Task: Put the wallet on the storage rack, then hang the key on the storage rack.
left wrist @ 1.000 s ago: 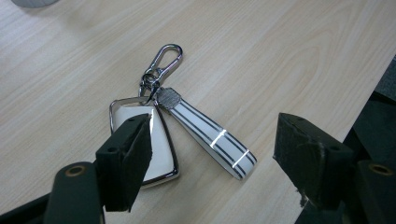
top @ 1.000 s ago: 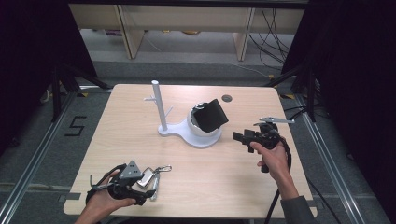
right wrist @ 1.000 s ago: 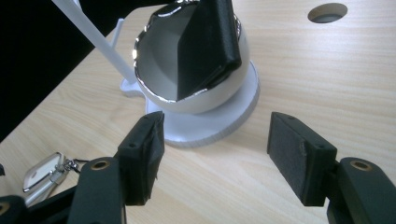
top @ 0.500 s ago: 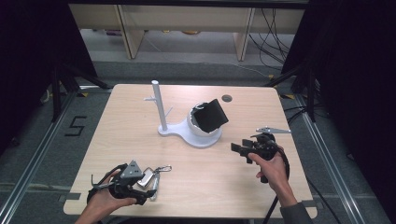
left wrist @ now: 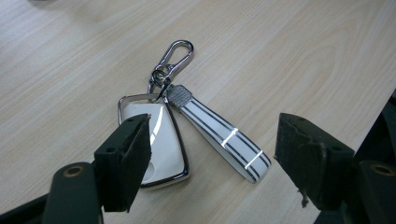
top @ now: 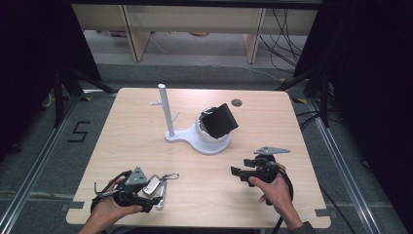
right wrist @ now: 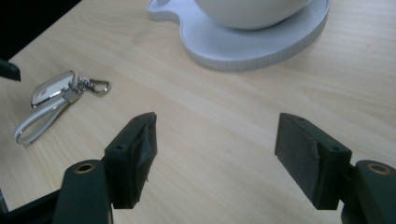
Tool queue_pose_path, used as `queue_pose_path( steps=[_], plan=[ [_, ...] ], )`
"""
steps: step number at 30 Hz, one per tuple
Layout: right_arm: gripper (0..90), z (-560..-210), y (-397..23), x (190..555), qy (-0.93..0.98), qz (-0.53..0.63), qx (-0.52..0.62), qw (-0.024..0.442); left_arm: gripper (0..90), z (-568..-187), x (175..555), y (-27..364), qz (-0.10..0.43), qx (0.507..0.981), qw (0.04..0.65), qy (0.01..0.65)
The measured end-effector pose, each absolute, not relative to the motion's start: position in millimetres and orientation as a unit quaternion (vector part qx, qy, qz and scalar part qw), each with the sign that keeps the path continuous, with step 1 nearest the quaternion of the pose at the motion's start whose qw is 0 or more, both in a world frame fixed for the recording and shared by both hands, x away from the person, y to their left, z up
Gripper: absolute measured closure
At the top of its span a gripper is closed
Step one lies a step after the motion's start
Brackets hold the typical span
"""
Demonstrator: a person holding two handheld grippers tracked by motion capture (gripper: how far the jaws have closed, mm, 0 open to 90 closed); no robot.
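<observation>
- Left gripper view: the left gripper [left wrist: 212,154] hangs over the key fob [left wrist: 156,140] with its jaws wide apart, not pinching anything. The white fob lies flat on the table [left wrist: 70,60], partly behind the left-hand pad. Its striped strap [left wrist: 224,135] runs toward 4 o'clock and its silver clip [left wrist: 175,53] points to 12.
- High view: that gripper and fob sit at the near left of the table, about 7 o'clock from the centre.
- Right gripper view: the right gripper [right wrist: 217,154] has its jaws spread with nothing between them, and they've just been opening wider. The fob is off at 10 o'clock.
- High view: the right gripper is at the near right, roughly 4 o'clock.
- Farther back, mid-table, there's the white stand [top: 168,109] with a bowl [top: 209,134] on its base, holding a black pouch [top: 220,119].
</observation>
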State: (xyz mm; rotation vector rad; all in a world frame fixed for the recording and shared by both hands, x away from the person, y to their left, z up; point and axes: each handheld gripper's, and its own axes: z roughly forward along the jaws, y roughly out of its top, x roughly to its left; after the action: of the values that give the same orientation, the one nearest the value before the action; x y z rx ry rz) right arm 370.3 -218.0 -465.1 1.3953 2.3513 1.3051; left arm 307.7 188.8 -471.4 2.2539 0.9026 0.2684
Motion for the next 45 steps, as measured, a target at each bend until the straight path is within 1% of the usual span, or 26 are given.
queue_pose_path(
  steps=[3, 4, 5, 6, 9, 11, 14, 17, 18, 21, 26, 27, 30, 37, 39, 43, 45],
  plan=[
    [28.0, -471, -216, 364, 0.78, 0.424, 0.457, 0.053, 26.1, -471, 309, 190, 0.105, 0.868, 0.341, 0.345],
    [27.9, -472, -215, 359, 0.775, 0.422, 0.469, 0.043, 25.8, -471, 309, 191, 0.103, 0.867, 0.345, 0.345],
    [26.6, -475, -218, 359, 0.783, 0.42, 0.456, 0.051, 25.4, -471, 309, 191, 0.102, 0.867, 0.343, 0.346],
    [25.8, -476, -218, 356, 0.783, 0.414, 0.461, 0.048, 25.1, -471, 309, 191, 0.102, 0.868, 0.343, 0.346],
    [25.5, -482, -220, 352, 0.787, 0.409, 0.458, 0.05, 24.6, -471, 310, 193, 0.106, 0.867, 0.34, 0.347],
    [25.3, -485, -218, 346, 0.786, 0.398, 0.471, 0.04, 24.6, -471, 311, 194, 0.105, 0.868, 0.34, 0.346],
    [25.0, -487, -219, 343, 0.796, 0.397, 0.455, 0.051, 24.6, -471, 312, 196, 0.11, 0.864, 0.341, 0.354],
    [25.0, -487, -218, 338, 0.8, 0.393, 0.45, 0.053, 24.6, -470, 313, 196, 0.111, 0.866, 0.341, 0.349],
    [25.0, -488, -217, 337, 0.801, 0.397, 0.445, 0.045, 24.6, -470, 315, 196, 0.114, 0.865, 0.341, 0.349],
    [25.3, -489, -218, 333, 0.803, 0.389, 0.449, 0.044, 24.7, -468, 319, 193, 0.115, 0.866, 0.341, 0.348],
    [25.8, -490, -221, 334, 0.798, 0.395, 0.453, 0.04, 25.0, -468, 326, 188, 0.112, 0.871, 0.336, 0.339],
    [25.8, -489, -220, 332, 0.791, 0.397, 0.465, 0.033, 24.9, -470, 327, 187, 0.112, 0.868, 0.338, 0.345],
    [26.0, -489, -223, 334, 0.798, 0.393, 0.455, 0.047, 25.0, -471, 332, 185, 0.115, 0.873, 0.329, 0.341],
    [26.9, -489, -222, 334, 0.798, 0.393, 0.456, 0.044, 26.5, -470, 341, 179, 0.111, 0.883, 0.313, 0.332],
    [26.9, -489, -220, 333, 0.794, 0.397, 0.459, 0.034, 27.1, -469, 346, 177, 0.112, 0.888, 0.307, 0.323],
    [27.1, -489, -222, 333, 0.798, 0.391, 0.456, 0.038, 27.1, -466, 354, 168, 0.104, 0.898, 0.292, 0.313],
    [27.1, -490, -222, 334, 0.798, 0.398, 0.452, 0.031, 27.2, -465, 359, 164, 0.101, 0.899, 0.29, 0.313]
  ],
)
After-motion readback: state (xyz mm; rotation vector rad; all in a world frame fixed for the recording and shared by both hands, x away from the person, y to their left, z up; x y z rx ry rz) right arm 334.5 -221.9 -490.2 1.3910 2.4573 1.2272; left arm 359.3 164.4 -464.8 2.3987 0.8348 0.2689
